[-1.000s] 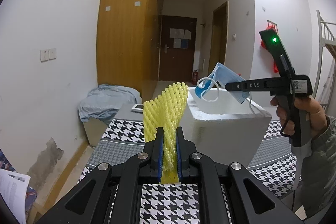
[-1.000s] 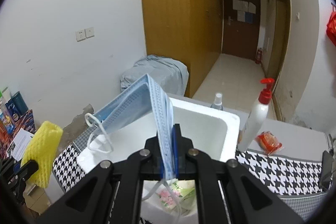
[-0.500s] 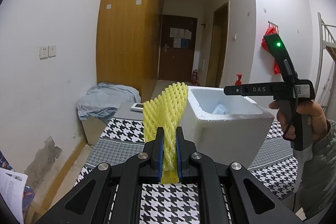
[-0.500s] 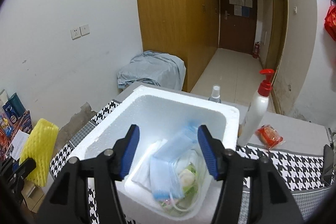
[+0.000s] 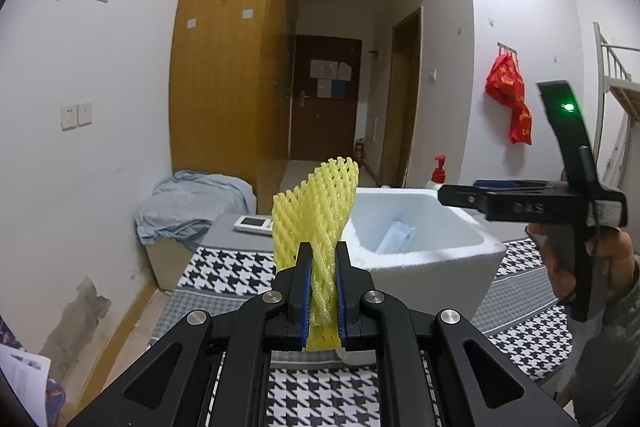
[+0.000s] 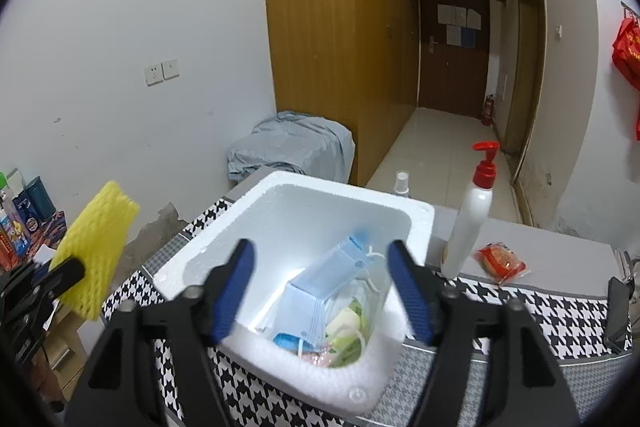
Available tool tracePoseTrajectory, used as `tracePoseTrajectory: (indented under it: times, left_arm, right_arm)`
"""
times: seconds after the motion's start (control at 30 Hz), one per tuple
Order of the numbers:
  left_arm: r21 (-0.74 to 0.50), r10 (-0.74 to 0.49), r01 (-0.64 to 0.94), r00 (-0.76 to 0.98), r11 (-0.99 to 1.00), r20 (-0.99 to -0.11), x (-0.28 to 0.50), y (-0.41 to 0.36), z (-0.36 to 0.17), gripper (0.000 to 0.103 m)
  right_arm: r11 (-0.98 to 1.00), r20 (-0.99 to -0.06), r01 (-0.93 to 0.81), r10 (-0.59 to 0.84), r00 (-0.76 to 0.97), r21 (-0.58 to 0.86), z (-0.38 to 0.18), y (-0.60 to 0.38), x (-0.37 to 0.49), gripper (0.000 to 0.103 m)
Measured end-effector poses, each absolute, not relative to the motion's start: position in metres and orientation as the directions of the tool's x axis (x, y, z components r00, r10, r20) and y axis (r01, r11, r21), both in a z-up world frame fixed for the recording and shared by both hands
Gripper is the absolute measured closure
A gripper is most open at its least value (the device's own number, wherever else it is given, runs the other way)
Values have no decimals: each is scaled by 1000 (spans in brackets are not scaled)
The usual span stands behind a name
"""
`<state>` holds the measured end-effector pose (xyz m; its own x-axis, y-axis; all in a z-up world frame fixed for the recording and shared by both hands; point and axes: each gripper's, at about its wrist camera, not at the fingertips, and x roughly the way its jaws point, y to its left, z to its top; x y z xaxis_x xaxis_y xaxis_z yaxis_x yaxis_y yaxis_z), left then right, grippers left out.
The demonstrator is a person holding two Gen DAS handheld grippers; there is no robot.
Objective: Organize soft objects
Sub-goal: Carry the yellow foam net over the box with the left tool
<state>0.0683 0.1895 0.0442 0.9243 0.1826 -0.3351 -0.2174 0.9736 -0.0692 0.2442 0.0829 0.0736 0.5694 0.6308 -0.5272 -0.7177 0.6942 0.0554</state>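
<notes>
White walls, a tall brown wooden cupboard [image 5: 228,67] and a dark door at the end of the hall stand behind your table with its black-and-white checked cloth [image 5: 224,267].

From your left wrist camera, your left gripper [image 5: 323,283] is squeezed tight on the yellow foam net sleeve [image 5: 316,211]. The net sticks up above the blue pads and leans a bit to the right. Just behind it sits the white foam box [image 5: 432,259] on the cloth. A folded blue face mask [image 5: 396,237] lies inside that box. Your right hand [image 5: 568,267] holds the other tool up at the right side, with a green light on its top.

From your right wrist camera, your right gripper [image 6: 320,291] hangs over the white foam box [image 6: 420,219]. Its jaws are opening wide and nothing is between them. The blue face mask [image 6: 316,295] rests down in the box on top of some other soft packets. A white pump bottle with a red top [image 6: 472,215] stands just beside the box on the right, and a small red snack packet [image 6: 500,263] lies near it. The yellow foam net sleeve [image 6: 96,247] shows far to the left, in your left gripper [image 6: 60,277].
</notes>
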Motion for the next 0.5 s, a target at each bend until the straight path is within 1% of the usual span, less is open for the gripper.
tracePoseTrajectory:
  times: [0.03, 0.1, 0.27, 0.5]
  left_arm:
    - [-68, 178, -212, 925, 975, -336, 71, 188, 45, 92]
    - [-64, 170, -203, 925, 977, -339, 76, 187, 47, 92]
    - [-57, 155, -184, 930, 981, -335, 84, 181, 53, 92]
    - [-50, 132, -157, 934, 986, -333, 95, 172, 59, 92]
  right_arm:
    - [698, -519, -714, 632, 576, 56, 75, 80, 243, 14]
    - [704, -503, -708, 631, 590, 53, 78, 73, 239, 5]
    - [706, -470, -707, 638, 610, 41, 83, 61, 229, 0]
    - [702, -453, -712, 642, 619, 23, 83, 47, 216, 0]
